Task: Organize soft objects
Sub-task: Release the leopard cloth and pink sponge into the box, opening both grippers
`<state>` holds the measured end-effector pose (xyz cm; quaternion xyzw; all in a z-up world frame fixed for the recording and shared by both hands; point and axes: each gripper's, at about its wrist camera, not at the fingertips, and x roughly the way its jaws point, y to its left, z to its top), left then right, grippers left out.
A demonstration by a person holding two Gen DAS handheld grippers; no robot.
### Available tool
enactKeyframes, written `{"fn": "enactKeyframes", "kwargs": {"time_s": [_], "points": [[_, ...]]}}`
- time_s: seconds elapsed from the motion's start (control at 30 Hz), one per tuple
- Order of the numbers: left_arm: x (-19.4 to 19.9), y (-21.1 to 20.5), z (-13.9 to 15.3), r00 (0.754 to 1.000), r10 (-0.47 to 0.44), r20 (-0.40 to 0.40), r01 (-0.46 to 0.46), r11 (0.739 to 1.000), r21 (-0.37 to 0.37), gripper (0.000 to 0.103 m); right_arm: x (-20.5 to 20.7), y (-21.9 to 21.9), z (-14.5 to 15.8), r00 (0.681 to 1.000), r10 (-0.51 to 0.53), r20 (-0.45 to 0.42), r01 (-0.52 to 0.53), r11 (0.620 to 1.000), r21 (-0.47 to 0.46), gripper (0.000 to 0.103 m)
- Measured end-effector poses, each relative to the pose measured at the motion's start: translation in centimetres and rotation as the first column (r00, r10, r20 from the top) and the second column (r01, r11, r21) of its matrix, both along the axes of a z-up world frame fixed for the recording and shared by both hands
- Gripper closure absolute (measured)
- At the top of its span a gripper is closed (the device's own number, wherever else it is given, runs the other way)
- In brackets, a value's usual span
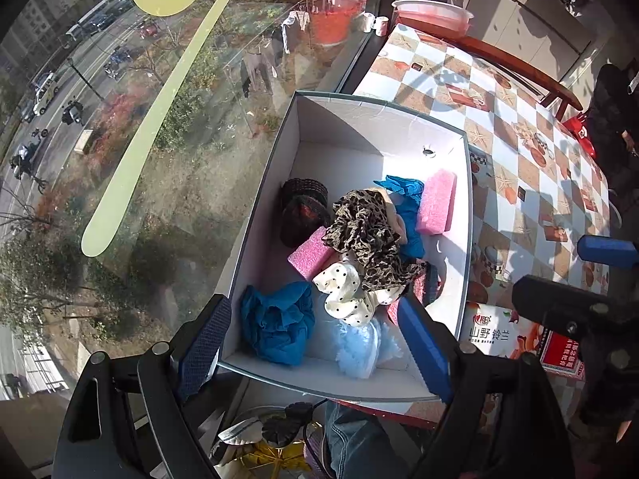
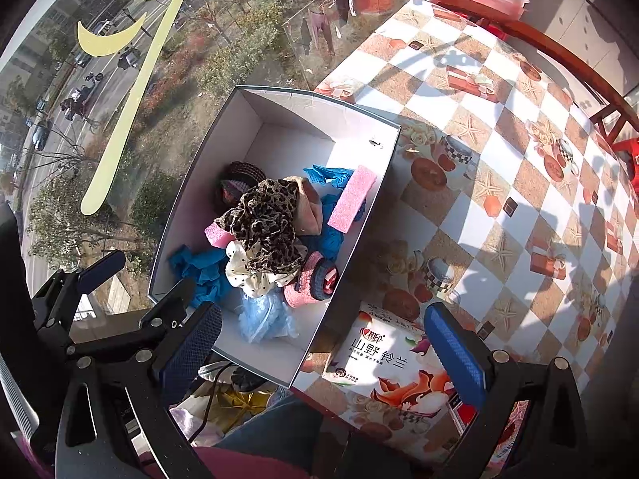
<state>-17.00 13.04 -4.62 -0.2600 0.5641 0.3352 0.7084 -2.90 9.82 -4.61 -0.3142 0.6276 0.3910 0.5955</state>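
White box (image 1: 279, 167) at the table (image 1: 519, 183) edge, hard against the window. Open top, grey rim, small hole in the far wall.

Contents heaped toward the near end:
- leopard cloth (image 1: 367, 235) on top of the pile, crumpled
- cream dotted cloth (image 1: 343, 291) under it, black spots
- blue cloth (image 1: 275, 319) in the near left corner, bunched; a second blue piece (image 1: 403, 187) farther back
- pale blue tuft (image 1: 359, 347) against the near wall
- two pink foam blocks: one (image 1: 437, 201) leaning on the right wall, one (image 1: 309, 253) half buried under the pile
- dark woven item (image 1: 303, 207) by the left wall
- pink roll with dark core (image 2: 315, 279), right of the pile, clear only in the right view

Left gripper (image 1: 315, 343) above the near end of the box, jaws wide apart, nothing between the pads. Right gripper (image 2: 331, 355) over the box's near right corner and a printed carton (image 2: 395, 375) lying beside it; jaws spread, nothing held.
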Motion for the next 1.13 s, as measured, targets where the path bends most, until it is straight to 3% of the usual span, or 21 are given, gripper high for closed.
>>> {"fn": "enactKeyframes", "kwargs": {"time_s": [0.2,1.0,1.13], "points": [[0.1,-0.4,0.15,1.0,-0.015,-0.004,0.015,1.0,0.01,0.015,-0.64,0.01,0.2,0.998,0.036,0.054,-0.036,0.999,-0.017,0.001],[0.3,-0.96,-0.35,0.999,-0.028,-0.043,0.03,0.999,0.027,0.015,-0.83,-0.78,0.26,0.999,0.015,0.046,-0.014,1.0,-0.012,0.001],[-0.36,-0.59,0.15,0.998,-0.024,0.055,0.024,1.0,0.003,0.015,-0.74,-0.8,0.17,0.999,0.006,0.04,-0.006,1.0,-0.01,0.001]]}}
